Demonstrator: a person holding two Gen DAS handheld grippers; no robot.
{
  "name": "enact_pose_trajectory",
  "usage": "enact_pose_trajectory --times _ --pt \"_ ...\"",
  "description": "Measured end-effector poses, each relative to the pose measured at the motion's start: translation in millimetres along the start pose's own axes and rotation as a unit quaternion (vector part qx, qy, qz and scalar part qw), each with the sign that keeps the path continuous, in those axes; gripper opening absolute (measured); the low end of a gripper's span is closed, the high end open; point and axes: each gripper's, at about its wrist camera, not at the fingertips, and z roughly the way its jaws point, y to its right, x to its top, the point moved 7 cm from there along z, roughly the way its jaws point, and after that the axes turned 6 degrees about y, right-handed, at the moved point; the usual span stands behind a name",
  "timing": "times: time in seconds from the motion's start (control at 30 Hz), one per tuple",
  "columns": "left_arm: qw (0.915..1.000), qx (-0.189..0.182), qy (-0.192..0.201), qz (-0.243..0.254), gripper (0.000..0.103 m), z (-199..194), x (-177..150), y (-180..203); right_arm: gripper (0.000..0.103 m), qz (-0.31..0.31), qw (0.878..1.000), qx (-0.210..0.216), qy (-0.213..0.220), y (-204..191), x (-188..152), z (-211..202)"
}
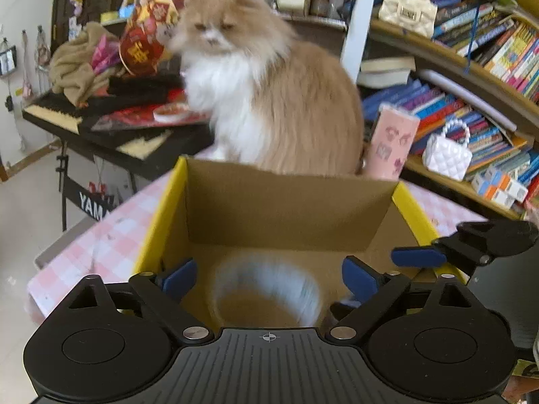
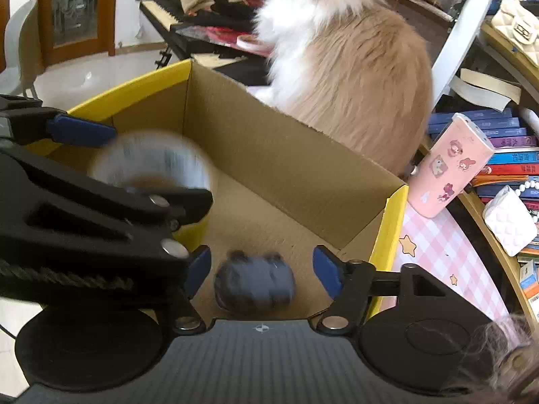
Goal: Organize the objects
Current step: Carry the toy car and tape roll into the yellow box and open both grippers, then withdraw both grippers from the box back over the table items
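An open cardboard box [image 1: 289, 202] with yellow outer sides stands on a pink checked tablecloth [image 1: 101, 245]. My left gripper [image 1: 268, 281] hangs over the box's near end. Its blue pads stand wide, clear of a blurred white roll [image 1: 266, 293] that lies between and below them. In the right wrist view my right gripper [image 2: 262, 274] is also open over the box [image 2: 269, 141]. A blurred dark blue-grey object [image 2: 254, 281] sits between its pads without touching them. The left gripper and the roll [image 2: 151, 161] show at that view's left.
A fluffy cream and white cat [image 1: 286, 101] sits right behind the box's far wall. To the box's right stand a pink tumbler [image 1: 392, 144] and a bookshelf [image 1: 471, 118] with a white quilted bag [image 1: 446, 156]. At the left stands a cluttered keyboard [image 1: 67, 114].
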Motion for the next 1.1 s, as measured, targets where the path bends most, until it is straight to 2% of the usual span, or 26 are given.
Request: enact_pose_trajectory --times 0.13,0.27,0.4,0.5,0.57,0.7,0.8,0.93,1.0,1.1 --pt "0.9994 -0.003 0.036 -0.002 0.096 -20 12 -6 0.073 0.023 0.999 -0.020 0.023 4 4 -8" --pt "0.9971 -0.007 0.075 -0.013 0.096 -49 21 -15 0.073 0.062 0.995 -0.042 0.072 6 12 -32" --pt "0.9942 -0.008 0.101 -0.038 0.097 -79 20 -25 0.074 0.096 0.986 -0.071 0.121 3 16 -67" --pt "0.9928 -0.002 0.109 -0.049 0.098 -99 12 -34 0.081 0.118 0.976 -0.113 0.147 1 14 -91" --pt "0.9923 0.007 0.112 -0.053 0.099 -112 5 -39 0.081 0.143 0.968 -0.133 0.156 0 7 -105" --pt "0.9937 0.021 0.098 -0.050 0.099 -131 -15 -50 0.081 0.204 0.956 -0.149 0.149 -12 -14 -123" --pt "0.9957 0.032 0.077 -0.039 0.099 -141 -35 -56 0.081 0.230 0.953 -0.149 0.129 -28 -32 -130" --pt "0.9959 0.053 0.066 -0.032 0.099 -159 -60 -64 0.080 0.236 0.956 -0.148 0.098 -60 -59 -138" --pt "0.9959 0.059 0.063 -0.027 0.099 -169 -71 -67 0.080 0.241 0.954 -0.146 0.098 -74 -69 -145" --pt "0.9959 0.065 0.059 -0.022 0.099 -182 -84 -71 0.080 0.226 0.954 -0.168 0.104 -93 -81 -159"
